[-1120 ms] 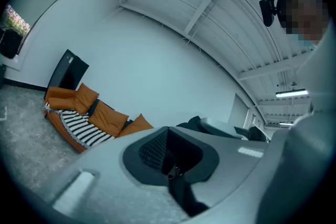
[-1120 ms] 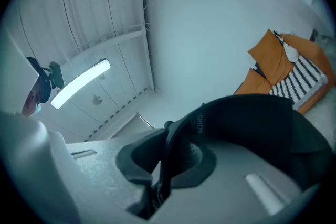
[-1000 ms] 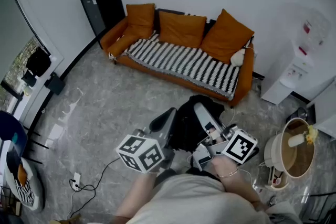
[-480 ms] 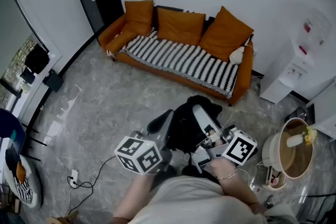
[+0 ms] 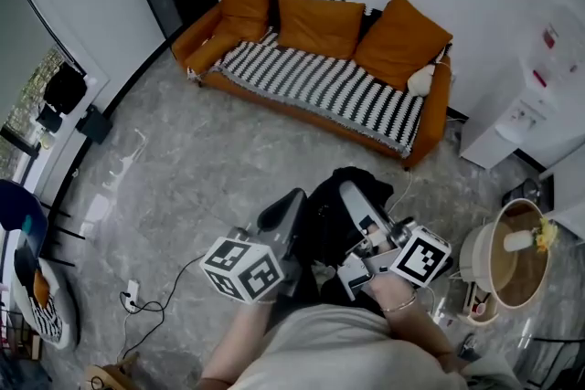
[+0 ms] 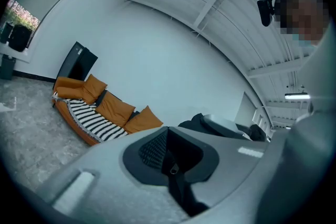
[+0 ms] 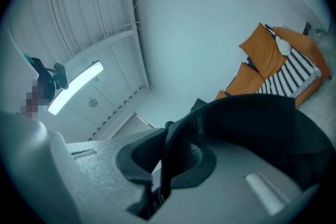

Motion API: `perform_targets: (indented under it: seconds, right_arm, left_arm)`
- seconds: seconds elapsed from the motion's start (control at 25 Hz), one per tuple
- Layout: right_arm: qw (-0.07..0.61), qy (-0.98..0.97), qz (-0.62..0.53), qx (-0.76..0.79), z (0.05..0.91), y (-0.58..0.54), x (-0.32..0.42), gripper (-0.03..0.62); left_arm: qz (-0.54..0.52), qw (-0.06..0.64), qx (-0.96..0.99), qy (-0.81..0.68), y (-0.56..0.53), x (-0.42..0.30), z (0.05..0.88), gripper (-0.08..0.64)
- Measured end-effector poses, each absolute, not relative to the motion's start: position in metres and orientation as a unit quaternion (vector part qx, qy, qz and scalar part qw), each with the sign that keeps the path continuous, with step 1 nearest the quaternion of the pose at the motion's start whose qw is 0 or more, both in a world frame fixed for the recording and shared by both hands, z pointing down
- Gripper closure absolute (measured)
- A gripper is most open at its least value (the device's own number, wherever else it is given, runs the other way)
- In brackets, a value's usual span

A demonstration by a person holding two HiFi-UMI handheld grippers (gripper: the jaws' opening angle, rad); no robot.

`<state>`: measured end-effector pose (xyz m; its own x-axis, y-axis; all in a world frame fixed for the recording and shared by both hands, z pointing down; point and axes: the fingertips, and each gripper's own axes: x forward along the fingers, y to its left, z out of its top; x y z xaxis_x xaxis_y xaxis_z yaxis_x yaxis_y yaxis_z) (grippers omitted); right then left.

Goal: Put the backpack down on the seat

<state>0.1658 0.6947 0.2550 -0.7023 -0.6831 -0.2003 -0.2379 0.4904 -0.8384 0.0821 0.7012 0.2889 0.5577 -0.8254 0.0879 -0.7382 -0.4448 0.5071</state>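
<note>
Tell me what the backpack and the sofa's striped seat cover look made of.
The backpack looks like matte black synthetic fabric, likely nylon: it sags softly. The seat cover looks like a woven or knitted textile throw, black-and-white striped, its edge draping over the front.

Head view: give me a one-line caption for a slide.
The left gripper and right gripper hold the black backpack over the grey floor, short of the orange sofa.
</note>
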Motion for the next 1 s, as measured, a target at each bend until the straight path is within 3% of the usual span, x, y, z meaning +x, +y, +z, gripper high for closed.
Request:
perform_targets:
  seconds: [0.4, 1.0]
  right_arm:
    - [0.284, 0.81, -0.417, -0.299, 0.26, 0.58, 0.15, 0.561]
    - [0.303, 0.823, -0.365, -0.313, 0.22, 0.369, 0.067, 0.561]
  left_arm:
    - [-0.089, 0.253, 0.846, -0.46, 0.589, 0.051, 0.301, 0.554]
    - [-0.116, 0.225, 0.871, -0.421, 0.369, -0.03, 0.262, 0.554]
